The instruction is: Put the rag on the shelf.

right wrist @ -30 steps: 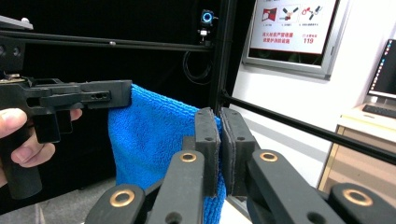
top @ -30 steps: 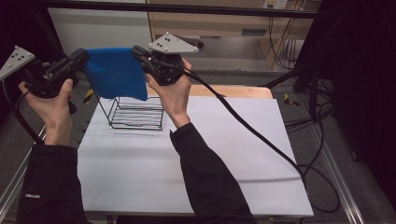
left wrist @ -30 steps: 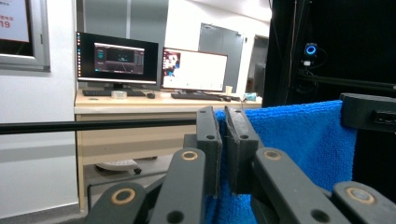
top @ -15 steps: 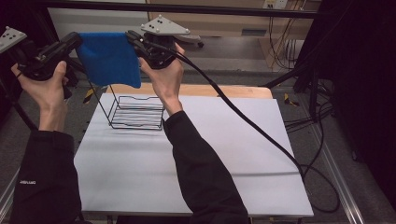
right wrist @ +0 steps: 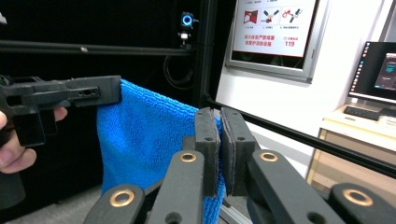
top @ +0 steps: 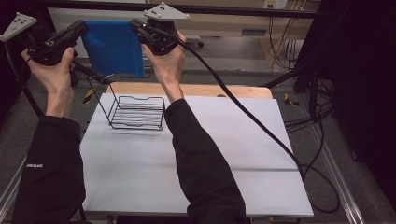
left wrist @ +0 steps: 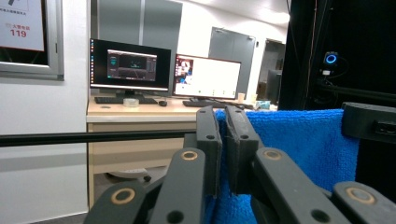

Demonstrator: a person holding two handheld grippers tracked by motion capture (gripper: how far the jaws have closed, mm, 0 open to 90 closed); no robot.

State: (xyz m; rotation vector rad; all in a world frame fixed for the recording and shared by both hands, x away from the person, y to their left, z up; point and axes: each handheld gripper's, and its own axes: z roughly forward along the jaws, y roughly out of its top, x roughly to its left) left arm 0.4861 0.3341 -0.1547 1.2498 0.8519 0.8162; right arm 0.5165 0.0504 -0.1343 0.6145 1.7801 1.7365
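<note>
A blue cloth (top: 113, 46) hangs spread in the air, high above the table's far left. My left gripper (top: 80, 27) is shut on its left top corner and my right gripper (top: 135, 24) is shut on its right top corner. In the left gripper view the cloth (left wrist: 299, 149) is pinched between the jaws of the left gripper (left wrist: 223, 116), with the other gripper's jaw at the cloth's far edge. In the right gripper view the cloth (right wrist: 140, 140) drapes down from the right gripper (right wrist: 219, 119). A black wire basket (top: 136, 112) stands empty on the table below the cloth.
The white table top (top: 196, 158) has a wooden board (top: 205, 89) along its far edge. A thick black cable (top: 243, 107) trails from the right gripper across the table to the floor at right. A desk with monitors (left wrist: 163, 70) stands beyond.
Both grippers have lifted the cloth higher and farther from the person, stretching it flat between them. The basket has not moved.
</note>
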